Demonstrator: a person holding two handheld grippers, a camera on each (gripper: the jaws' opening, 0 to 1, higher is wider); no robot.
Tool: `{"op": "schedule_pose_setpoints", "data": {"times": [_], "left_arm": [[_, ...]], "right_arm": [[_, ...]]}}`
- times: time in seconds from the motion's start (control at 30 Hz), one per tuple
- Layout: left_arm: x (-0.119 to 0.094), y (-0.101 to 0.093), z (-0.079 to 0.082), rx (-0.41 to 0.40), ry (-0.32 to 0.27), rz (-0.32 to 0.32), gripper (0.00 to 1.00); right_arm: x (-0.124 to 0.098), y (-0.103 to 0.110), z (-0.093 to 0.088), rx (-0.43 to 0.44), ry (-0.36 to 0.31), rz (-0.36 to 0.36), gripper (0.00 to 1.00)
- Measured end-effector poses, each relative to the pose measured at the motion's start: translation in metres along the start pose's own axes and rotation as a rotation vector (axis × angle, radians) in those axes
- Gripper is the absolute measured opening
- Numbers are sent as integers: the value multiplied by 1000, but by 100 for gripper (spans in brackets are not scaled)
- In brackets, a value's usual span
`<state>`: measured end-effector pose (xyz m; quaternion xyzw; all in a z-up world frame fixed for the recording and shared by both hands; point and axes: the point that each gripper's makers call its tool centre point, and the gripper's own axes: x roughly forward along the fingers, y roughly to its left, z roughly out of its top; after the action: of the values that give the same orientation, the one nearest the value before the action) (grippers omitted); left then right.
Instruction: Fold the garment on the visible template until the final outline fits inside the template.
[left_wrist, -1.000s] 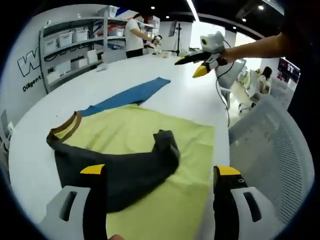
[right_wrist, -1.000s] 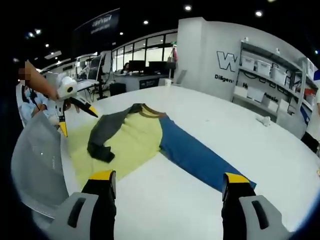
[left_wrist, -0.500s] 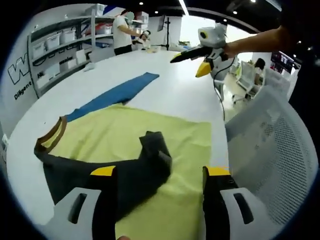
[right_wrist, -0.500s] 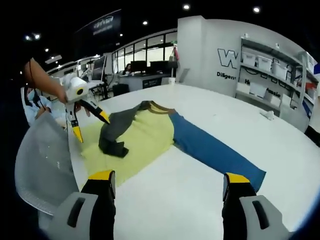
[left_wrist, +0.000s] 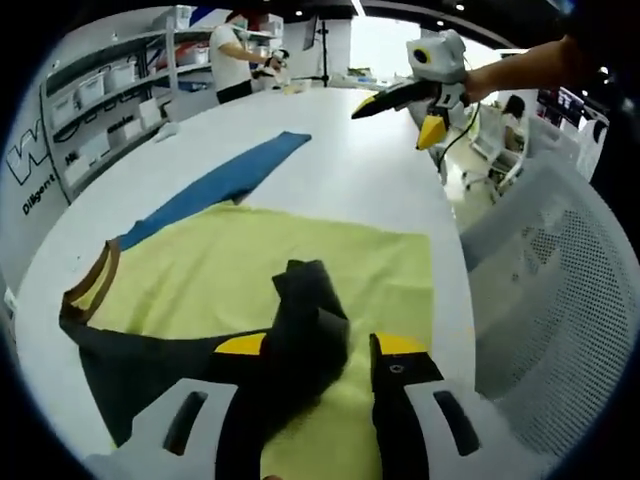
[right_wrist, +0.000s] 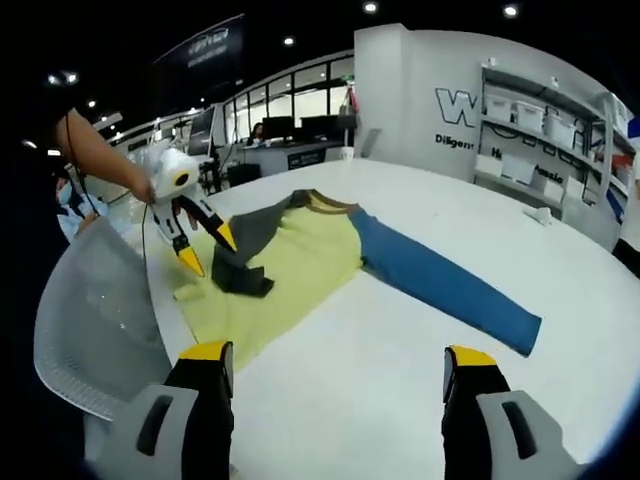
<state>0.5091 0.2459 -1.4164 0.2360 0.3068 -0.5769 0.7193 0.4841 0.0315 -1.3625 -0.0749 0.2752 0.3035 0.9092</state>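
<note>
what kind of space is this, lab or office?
Probably an open-plan lab or workshop: wall shelving with storage bins, a row of monitor desks by windows, and a big white table holding the garment.

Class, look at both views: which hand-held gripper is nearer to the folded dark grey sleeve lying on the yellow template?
Left. The left hand-held gripper straddles the dark grey sleeve with its jaws open. The right hand-held gripper hangs well away, above the white table beyond the yellow template.

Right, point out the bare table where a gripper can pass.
Free: white table between the right gripper and the blue sleeve, also beyond that sleeve. Crowded: the folded dark sleeve on the yellow template, where the left gripper works.
</note>
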Motion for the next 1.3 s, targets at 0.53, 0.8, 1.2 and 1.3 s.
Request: {"op": "schedule_pose_setpoints", "data": {"times": [0.53, 0.8, 1.2, 1.3], "left_arm": [[0, 9, 0, -17, 30, 25, 0], [-27, 62, 17, -5, -12, 176, 0], [-48, 124, -12, -85, 92, 376, 0], [-53, 133, -22, -96, 122, 409, 0]], "right_arm": [[-3, 2, -17, 27, 18, -2, 82], [-1, 6, -20, 49, 18, -2, 80], [1, 12, -23, 63, 22, 4, 79], [0, 10, -24, 77, 21, -4, 79]]}}
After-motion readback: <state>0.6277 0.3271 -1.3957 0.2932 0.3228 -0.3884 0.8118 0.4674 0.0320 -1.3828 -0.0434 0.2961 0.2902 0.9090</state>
